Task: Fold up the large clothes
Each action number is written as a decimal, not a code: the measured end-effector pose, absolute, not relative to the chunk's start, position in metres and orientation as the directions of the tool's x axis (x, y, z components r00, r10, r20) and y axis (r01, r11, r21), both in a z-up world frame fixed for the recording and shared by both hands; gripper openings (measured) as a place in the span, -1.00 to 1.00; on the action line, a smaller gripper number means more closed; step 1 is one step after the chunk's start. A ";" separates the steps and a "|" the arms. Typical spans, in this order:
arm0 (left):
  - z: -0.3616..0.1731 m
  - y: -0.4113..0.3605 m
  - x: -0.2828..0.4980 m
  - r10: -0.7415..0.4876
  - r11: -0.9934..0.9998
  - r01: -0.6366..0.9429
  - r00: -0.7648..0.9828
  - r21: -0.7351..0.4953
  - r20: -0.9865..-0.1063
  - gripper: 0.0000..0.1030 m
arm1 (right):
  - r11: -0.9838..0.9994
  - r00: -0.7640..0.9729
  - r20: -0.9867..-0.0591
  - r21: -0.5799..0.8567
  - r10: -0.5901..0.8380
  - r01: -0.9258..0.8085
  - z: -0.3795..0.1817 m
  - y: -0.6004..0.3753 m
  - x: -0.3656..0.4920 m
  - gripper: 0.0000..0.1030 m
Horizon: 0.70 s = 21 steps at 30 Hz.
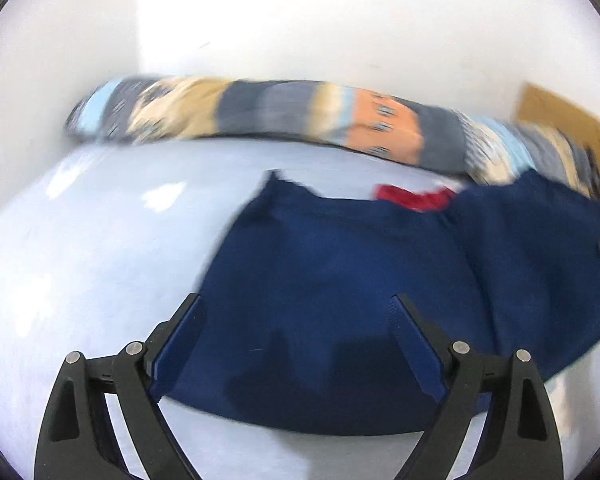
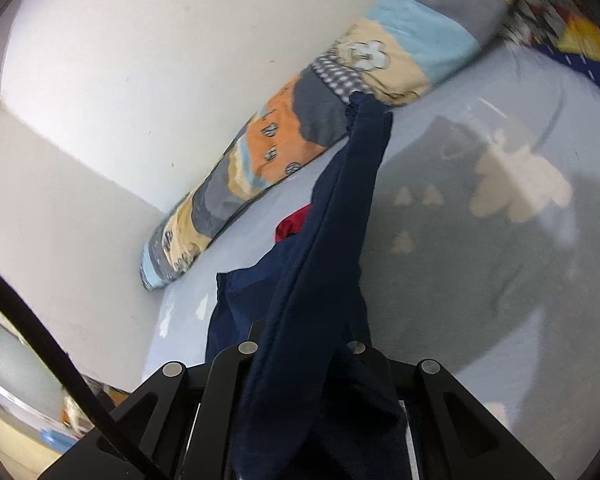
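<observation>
My left gripper (image 1: 296,316) hangs released, its 2 fingers spread over the navy garment (image 1: 340,280) lying on the pale bed sheet (image 1: 80,260). My right gripper (image 2: 300,344) clamps a lifted fold of it near the patterned bolster (image 2: 284,136) along the bed's wall edge.

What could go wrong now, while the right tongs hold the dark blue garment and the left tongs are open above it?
1. The right tongs grip a bunched strip of the navy garment; the cloth may slip out or fold unevenly.
2. The left tongs are open and hold nothing, so pulling may drag the garment across the bed sheet.
3. The red piece at the garment's far edge could be caught in the fold.
</observation>
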<state>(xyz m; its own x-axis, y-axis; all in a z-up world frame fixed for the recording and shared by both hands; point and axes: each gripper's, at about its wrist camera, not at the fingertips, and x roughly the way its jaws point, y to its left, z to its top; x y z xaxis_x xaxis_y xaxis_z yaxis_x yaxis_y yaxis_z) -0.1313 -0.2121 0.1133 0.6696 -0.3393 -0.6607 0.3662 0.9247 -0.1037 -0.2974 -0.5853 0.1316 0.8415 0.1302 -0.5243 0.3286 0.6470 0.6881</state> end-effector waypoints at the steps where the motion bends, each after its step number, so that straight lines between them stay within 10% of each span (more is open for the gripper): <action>1: 0.113 -0.195 -0.122 -0.324 0.938 0.319 0.665 -0.136 -0.673 0.77 | 0.669 0.838 -0.532 0.668 0.122 0.326 0.136 -0.575 -0.293 -0.74; 21: 0.124 -0.036 -0.089 -0.216 0.965 0.046 0.692 -0.257 -0.689 0.77 | 0.910 0.670 -0.740 0.240 -0.054 0.338 0.073 -0.317 -0.127 -0.74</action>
<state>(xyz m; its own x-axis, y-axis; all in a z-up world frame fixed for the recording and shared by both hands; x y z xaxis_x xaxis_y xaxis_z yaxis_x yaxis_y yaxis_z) -0.0886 -0.0362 0.1242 0.6921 -0.2161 -0.6887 0.0458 0.9653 -0.2570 -0.1267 -0.3171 0.0728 0.6704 -0.0537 -0.7401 0.3382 0.9099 0.2403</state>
